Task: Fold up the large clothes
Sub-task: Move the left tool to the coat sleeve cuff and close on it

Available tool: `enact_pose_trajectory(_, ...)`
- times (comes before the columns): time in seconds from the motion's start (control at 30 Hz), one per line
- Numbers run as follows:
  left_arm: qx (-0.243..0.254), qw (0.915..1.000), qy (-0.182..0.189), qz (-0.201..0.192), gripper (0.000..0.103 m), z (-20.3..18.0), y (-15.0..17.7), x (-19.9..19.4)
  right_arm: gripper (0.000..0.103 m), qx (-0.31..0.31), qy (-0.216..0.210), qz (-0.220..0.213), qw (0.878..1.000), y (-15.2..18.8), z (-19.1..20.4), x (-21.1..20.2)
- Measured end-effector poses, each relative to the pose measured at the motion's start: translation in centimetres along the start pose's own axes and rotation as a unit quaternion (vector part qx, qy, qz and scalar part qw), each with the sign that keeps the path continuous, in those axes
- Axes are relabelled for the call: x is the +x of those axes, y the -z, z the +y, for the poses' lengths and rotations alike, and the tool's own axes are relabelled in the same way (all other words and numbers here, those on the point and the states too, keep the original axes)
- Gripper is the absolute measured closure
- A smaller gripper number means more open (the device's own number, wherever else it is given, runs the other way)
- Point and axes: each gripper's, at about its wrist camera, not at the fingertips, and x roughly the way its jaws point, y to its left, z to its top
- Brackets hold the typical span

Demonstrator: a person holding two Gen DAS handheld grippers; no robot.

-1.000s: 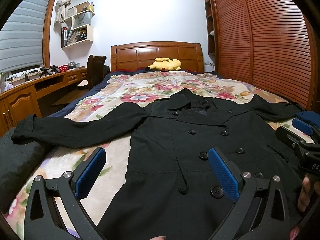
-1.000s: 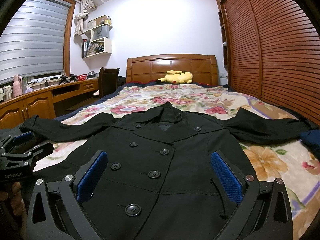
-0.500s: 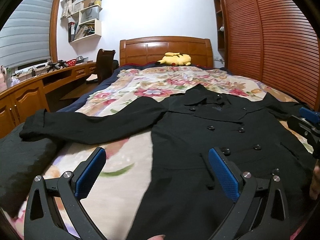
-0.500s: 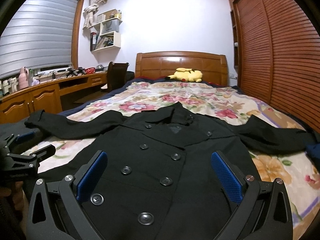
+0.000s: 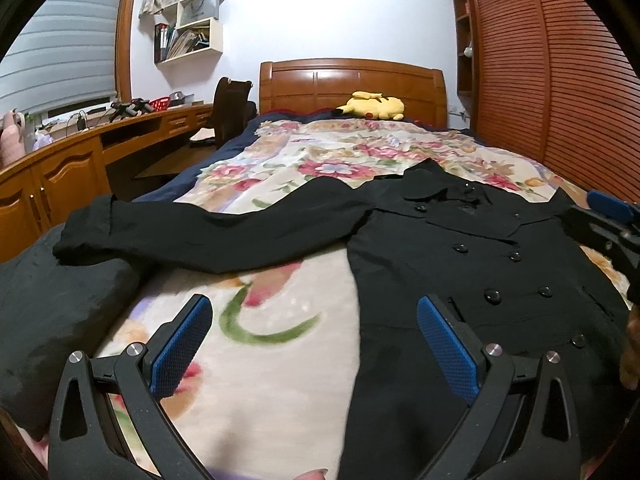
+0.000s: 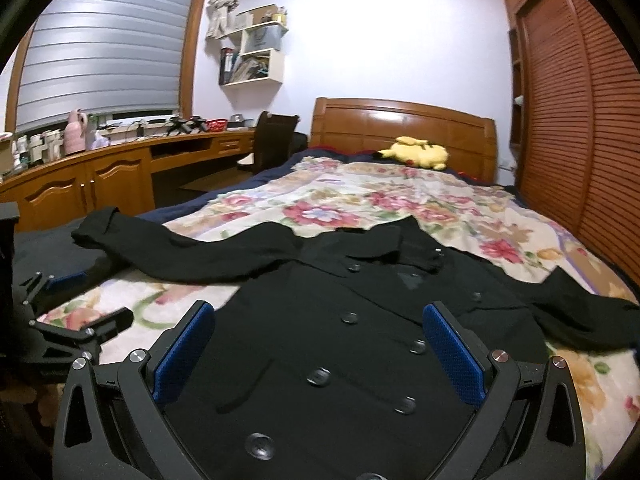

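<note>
**Black coat spread flat on the bed, both tools wide open above it**

We see the black coat (image 6: 360, 340) lying face up and buttoned on the floral bedspread (image 5: 280, 344), collar toward the headboard (image 6: 404, 128) at 12 o'clock. One sleeve (image 5: 208, 236) stretches out toward 9 o'clock, its cuff resting on a dark cushion (image 5: 52, 312) at the bed's edge; the other sleeve (image 6: 580, 312) runs off toward 3 o'clock.

Our left tool (image 5: 314, 348) hangs with its blue pads spread wide and nothing between them, over the bedspread and the coat's side edge. Our right tool (image 6: 318, 350) is just as wide apart and empty, above the coat's double row of buttons.

A yellow plush toy (image 6: 416, 154) sits by the headboard, and a wooden bench (image 6: 120, 168) runs along the wall at 9 to 10 o'clock.
</note>
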Motion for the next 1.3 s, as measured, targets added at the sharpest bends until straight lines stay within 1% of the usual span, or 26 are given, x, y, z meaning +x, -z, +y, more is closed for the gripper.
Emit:
enact_pose_trajectory(0.17, 0.008, 0.9996, -0.019, 0.018, 0.001, 1.2, 0.1, 0.6, 0.000, -0.010, -0.028, 0.023, 0.999, 0.9, -0.8, 1.9)
enact_pose_trajectory(0.3, -0.001, 0.9988, -0.018, 0.045, 0.001, 3.1, 0.7, 1.7, 0.000, -0.014, -0.049, 0.056, 0.997, 2.5, -2.0, 4.2)
enact_pose_trajectory(0.4, -0.020, 0.9978, -0.004, 0.062, 0.001, 4.8, 1.0, 2.1, 0.000, -0.022, -0.057, 0.072, 0.995, 3.4, -3.2, 5.0)
enact_pose_trajectory(0.5, -0.034, 0.9968, -0.005, 0.072, 0.001, 6.8, 0.7, 2.1, 0.000, -0.024, -0.062, 0.071, 0.995, 3.2, -4.5, 5.1)
enact_pose_trajectory(0.57, -0.029, 0.9970, -0.015, 0.071, 0.001, 7.8, 0.5, 2.0, 0.000, -0.021, -0.066, 0.069, 0.995, 3.4, -5.7, 4.7)
enact_pose_trajectory(0.6, -0.024, 0.9969, -0.026, 0.070, 0.001, 8.7, 0.2, 2.0, 0.000, -0.020, -0.067, 0.068, 0.995, 3.5, -6.3, 4.5)
enact_pose_trajectory(0.63, -0.024, 0.9968, -0.032, 0.069, 0.001, 9.2, 0.0, 1.9, 0.000, -0.021, -0.067, 0.067, 0.995, 3.4, -6.0, 4.6)
enact_pose_trajectory(0.67, -0.025, 0.9969, -0.032, 0.068, 0.001, 9.8, -0.1, 1.9, 0.000, -0.021, -0.067, 0.066, 0.995, 3.5, -6.5, 4.4)
enact_pose_trajectory(0.7, -0.028, 0.9971, -0.026, 0.066, 0.001, 10.7, -0.2, 1.8, 0.000, -0.022, -0.067, 0.064, 0.995, 3.7, -6.9, 4.1)
enact_pose_trajectory(0.77, -0.035, 0.9965, -0.030, 0.070, 0.001, 11.9, -0.5, 1.9, 0.000, -0.025, -0.066, 0.062, 0.996, 3.8, -7.4, 3.9)
enact_pose_trajectory(0.9, -0.046, 0.9956, -0.036, 0.074, 0.002, 14.4, -1.6, 1.8, 0.000, -0.033, -0.062, 0.056, 0.996, 4.3, -6.2, 3.2)
enact_pose_trajectory(0.97, -0.051, 0.9953, -0.038, 0.073, 0.006, 15.5, -2.4, 1.7, 0.000, -0.036, -0.061, 0.053, 0.996, 4.9, -5.9, 2.7)
enact_pose_trajectory(1.03, -0.055, 0.9950, -0.044, 0.072, 0.010, 16.6, -3.0, 1.6, 0.000, -0.040, -0.060, 0.051, 0.996, 4.5, -4.0, 2.8)
enact_pose_trajectory(1.17, -0.065, 0.9926, -0.072, 0.073, 0.019, 19.0, -4.7, 1.9, 0.000, -0.047, -0.062, 0.047, 0.996, 3.4, -2.3, 3.8)
enact_pose_trajectory(1.3, -0.085, 0.9888, -0.094, 0.078, 0.021, 21.4, -5.5, 2.6, 0.000, -0.048, -0.066, 0.046, 0.996, 3.0, -1.9, 3.8)
